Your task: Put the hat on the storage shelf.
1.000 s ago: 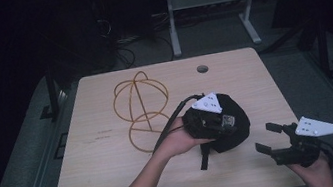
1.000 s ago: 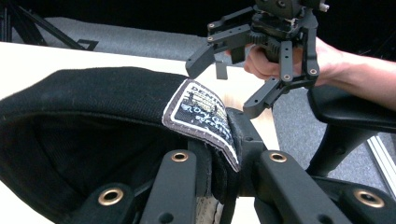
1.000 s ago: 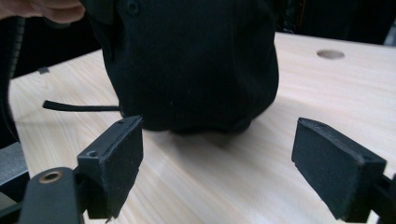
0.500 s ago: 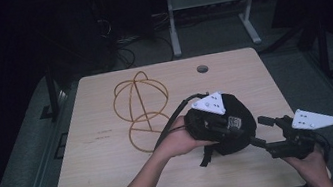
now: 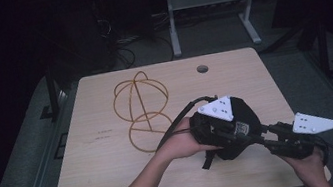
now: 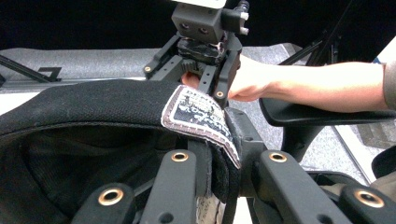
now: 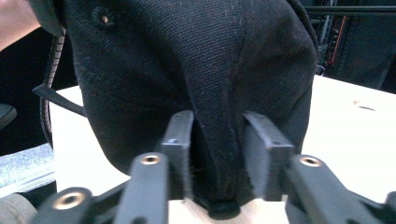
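Both grippers have hold of the black cap (image 5: 241, 129) near the table's (image 5: 113, 152) right front edge: the left gripper (image 6: 212, 163) clamps its labelled rim, the right gripper (image 7: 217, 140) pinches a fold of crown. It looks like a two-handed reshaping or lift, perhaps toward the wire stand (image 5: 142, 108); next calls for moving both together.

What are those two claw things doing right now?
Left gripper: shut on the black cap, at its labelled edge.
Right gripper: jaws around a cap fold; grip cannot be told.
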The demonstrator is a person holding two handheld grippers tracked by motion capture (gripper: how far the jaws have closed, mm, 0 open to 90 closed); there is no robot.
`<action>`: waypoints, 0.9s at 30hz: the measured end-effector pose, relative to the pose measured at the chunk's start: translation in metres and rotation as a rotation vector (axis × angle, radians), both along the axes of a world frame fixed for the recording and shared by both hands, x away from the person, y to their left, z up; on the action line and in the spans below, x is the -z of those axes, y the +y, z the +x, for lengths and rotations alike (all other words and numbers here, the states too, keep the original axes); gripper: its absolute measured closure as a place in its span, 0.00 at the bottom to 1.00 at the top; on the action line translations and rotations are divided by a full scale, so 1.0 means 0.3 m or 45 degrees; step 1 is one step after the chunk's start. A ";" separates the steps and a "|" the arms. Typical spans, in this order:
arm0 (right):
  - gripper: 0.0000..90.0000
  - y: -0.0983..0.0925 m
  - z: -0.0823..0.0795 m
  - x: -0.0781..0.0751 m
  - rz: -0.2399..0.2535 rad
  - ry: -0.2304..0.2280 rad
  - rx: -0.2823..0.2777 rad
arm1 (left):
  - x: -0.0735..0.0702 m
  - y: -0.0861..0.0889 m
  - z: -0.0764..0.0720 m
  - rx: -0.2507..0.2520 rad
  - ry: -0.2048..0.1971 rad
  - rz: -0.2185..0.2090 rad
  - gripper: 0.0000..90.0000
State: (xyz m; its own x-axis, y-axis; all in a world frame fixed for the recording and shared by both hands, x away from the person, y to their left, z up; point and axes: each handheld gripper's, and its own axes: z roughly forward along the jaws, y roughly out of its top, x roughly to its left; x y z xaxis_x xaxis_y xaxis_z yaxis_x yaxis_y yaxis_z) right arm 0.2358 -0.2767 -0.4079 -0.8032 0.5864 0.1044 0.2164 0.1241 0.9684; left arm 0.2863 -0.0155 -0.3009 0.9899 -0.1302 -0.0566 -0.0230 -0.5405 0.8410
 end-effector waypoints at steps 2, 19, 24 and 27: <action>0.78 0.002 0.000 0.002 -0.002 0.002 -0.005 | 0.000 0.004 0.002 -0.007 -0.007 0.008 0.90; 0.96 0.014 0.000 -0.031 -0.019 0.016 0.009 | 0.012 0.092 0.047 -0.174 -0.013 0.010 0.86; 0.97 0.023 0.005 -0.051 -0.040 0.030 0.012 | 0.018 0.116 0.051 -0.217 -0.034 0.035 0.81; 0.97 0.026 0.009 -0.057 -0.048 0.049 0.018 | 0.021 0.128 0.049 -0.255 -0.052 0.047 0.74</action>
